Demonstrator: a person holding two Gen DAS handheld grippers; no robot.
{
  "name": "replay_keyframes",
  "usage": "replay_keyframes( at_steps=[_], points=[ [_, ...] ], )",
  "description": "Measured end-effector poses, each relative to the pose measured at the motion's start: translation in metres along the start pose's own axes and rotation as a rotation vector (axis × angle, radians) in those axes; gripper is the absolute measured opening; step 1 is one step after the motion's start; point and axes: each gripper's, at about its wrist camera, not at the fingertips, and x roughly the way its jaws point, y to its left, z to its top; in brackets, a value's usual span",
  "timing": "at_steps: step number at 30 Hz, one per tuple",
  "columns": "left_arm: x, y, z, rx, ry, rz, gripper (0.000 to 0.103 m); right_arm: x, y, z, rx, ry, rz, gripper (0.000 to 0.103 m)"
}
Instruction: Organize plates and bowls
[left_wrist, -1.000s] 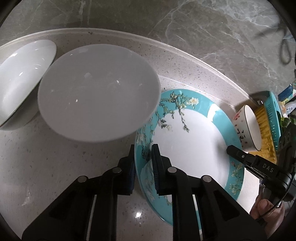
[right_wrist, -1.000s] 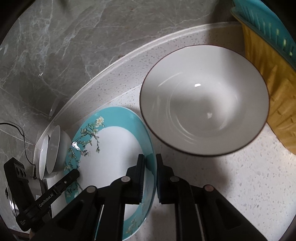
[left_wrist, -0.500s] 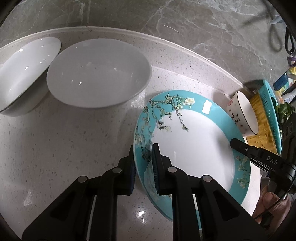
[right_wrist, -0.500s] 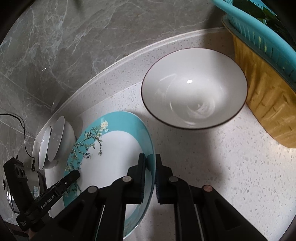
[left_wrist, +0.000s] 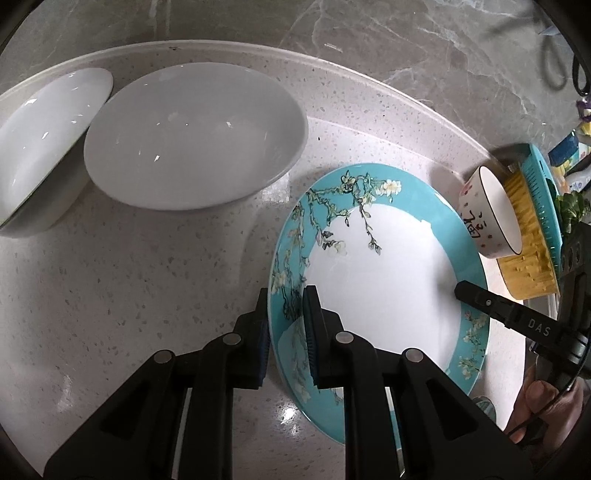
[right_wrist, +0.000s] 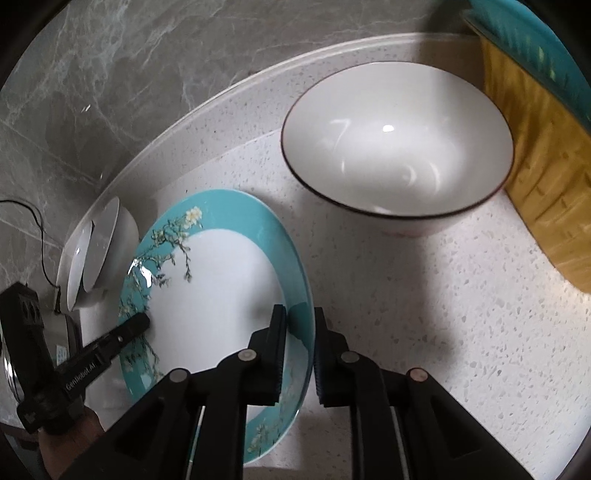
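Note:
A teal plate (left_wrist: 376, 280) with a blossom pattern lies low over the speckled counter (left_wrist: 129, 295), held from both sides. My left gripper (left_wrist: 286, 295) is shut on its left rim. My right gripper (right_wrist: 300, 314) holds the opposite rim, and its jaws are starting to open with the rim still between the pads. A wide white bowl (left_wrist: 195, 133) sits beyond the plate on the left, beside a second white bowl (left_wrist: 48, 136) that leans on its side. A dark-rimmed bowl (right_wrist: 397, 144) stands to the right of the plate.
A yellow basket (right_wrist: 546, 166) nested with a teal basket (right_wrist: 535, 40) stands at the right, close against the dark-rimmed bowl. A grey marble wall (left_wrist: 406, 48) runs behind the counter's raised edge. A person's hand (left_wrist: 543, 402) holds the right gripper.
The plate has come away from both bowls and settled lower toward the counter. The white bowl no longer overlaps its rim. The gap between the right pads looks slightly wider.

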Motion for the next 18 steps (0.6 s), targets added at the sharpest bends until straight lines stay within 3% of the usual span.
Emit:
replay_keyframes(
  at_steps=[8, 11, 12, 16, 18],
  points=[
    [0.003, -0.01, 0.014, 0.099, 0.081, 0.055, 0.018, 0.007, 0.013, 0.016, -0.067, 0.089, -0.045, 0.022],
    [0.006, -0.012, 0.022, 0.127, 0.113, 0.058, 0.019, 0.01, 0.019, 0.022, -0.083, 0.131, -0.037, 0.047],
    [0.007, -0.012, 0.024, 0.134, 0.122, 0.056, 0.019, 0.01, 0.019, 0.023, -0.083, 0.132, -0.044, 0.049],
    [0.011, -0.015, 0.03, 0.158, 0.143, 0.062, 0.02, 0.011, 0.022, 0.023, -0.086, 0.136, -0.048, 0.05],
    [0.013, -0.016, 0.032, 0.164, 0.149, 0.065, 0.021, 0.014, 0.023, 0.023, -0.079, 0.151, -0.034, 0.035]
  ],
)
